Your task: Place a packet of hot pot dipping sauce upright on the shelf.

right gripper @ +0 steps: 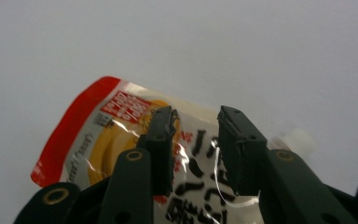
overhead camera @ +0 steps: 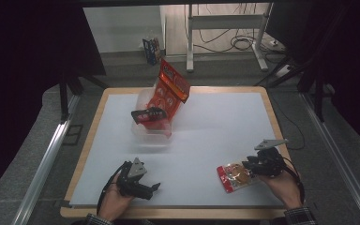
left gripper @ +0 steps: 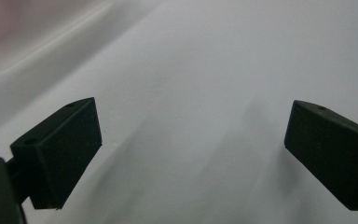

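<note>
- My left claw [overhead camera: 145, 186] sits at the near left of the tabletop [overhead camera: 215, 136], resting on its surface, with nothing between its jaws.
- My right claw [overhead camera: 248, 168] is at the near right, well apart from the left one.
- A flat pouch [overhead camera: 234, 177] lies on the tabletop just left of my right claw; in the right gripper view the jaws stand over the pouch [right gripper: 121, 135], one on either side of its middle.
- A tub [overhead camera: 150, 129] stands far left of centre, well apart from both claws.
- A snack bag [overhead camera: 169, 91] stands tilted in the tub, its top leaning to the far right.
- Behind the tabletop, on the floor, stands a small box [overhead camera: 152, 49].
</note>
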The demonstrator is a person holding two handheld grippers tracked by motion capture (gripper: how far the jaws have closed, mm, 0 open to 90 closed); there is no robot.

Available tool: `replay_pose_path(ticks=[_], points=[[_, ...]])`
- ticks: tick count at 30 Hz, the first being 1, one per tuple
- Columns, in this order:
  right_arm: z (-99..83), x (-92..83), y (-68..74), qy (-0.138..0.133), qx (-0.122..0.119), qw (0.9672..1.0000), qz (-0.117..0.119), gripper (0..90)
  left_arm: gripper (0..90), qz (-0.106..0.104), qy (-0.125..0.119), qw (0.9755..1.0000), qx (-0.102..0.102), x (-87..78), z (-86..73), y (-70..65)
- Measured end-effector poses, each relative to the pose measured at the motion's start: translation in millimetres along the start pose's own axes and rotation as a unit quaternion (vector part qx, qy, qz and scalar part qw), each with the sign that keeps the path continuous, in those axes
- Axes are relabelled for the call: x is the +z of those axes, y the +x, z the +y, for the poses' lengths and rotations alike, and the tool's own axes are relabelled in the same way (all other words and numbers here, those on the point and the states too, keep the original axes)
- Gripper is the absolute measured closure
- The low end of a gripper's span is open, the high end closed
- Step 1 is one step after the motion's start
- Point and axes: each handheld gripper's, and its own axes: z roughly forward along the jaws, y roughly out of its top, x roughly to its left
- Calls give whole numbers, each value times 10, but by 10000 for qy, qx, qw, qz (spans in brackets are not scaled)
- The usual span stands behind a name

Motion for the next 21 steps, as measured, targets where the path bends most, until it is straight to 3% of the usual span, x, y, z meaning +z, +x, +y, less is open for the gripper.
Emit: replay_pose_path(ticks=[4,11,12,21], points=[[-77,-48,-43,1,101,9999,-22,662,48,-194,-47,9997,-123,17,64,-40],[-170,-124,-73,-37,188,9996,-200,652,103,-386,-85,9992,25,87,169,-148],[-219,-167,-105,-13,238,9990,-388,687,104,-366,-1,9993,105,114,166,-169],[-437,-240,-212,277,417,9959,-755,879,118,-322,-7,9994,95,104,141,-141]])
